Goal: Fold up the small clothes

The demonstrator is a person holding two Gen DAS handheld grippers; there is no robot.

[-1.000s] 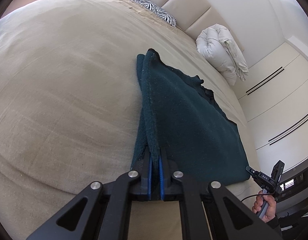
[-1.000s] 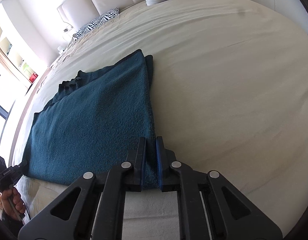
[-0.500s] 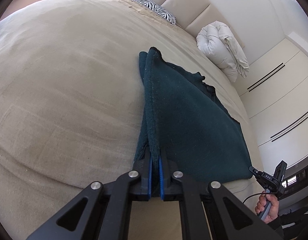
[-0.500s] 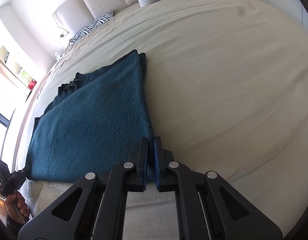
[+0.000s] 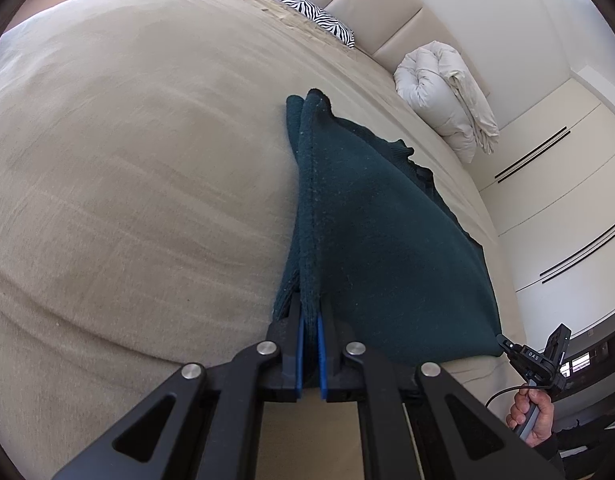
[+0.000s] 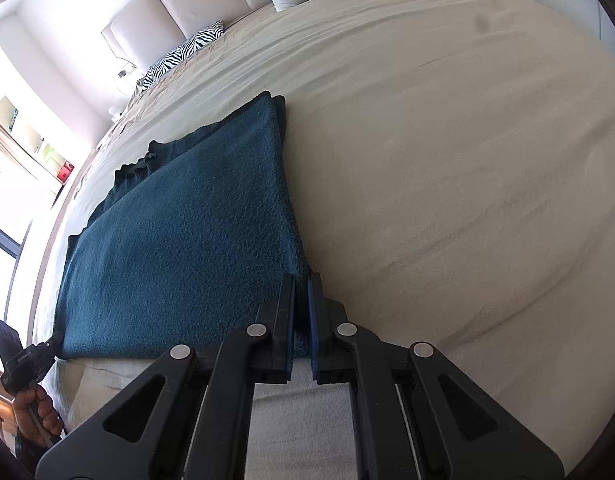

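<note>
Holding: teal garment (image 5: 387, 248), near corners clamped by left claw (image 5: 310, 320), right claw (image 6: 302, 300); next, carry fold across bed (image 6: 447, 160)

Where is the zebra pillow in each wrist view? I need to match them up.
Left wrist: zebra pillow at top centre, against the headboard.
Right wrist: zebra pillow at upper left, below the headboard.
Shared landmark: the teal garment on the bed, one near corner in each gripper.

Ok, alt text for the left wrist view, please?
The left gripper is shut on the near corner of a dark teal garment lying folded on a beige bed. At lower right, the right gripper pinches the other near corner.
</note>
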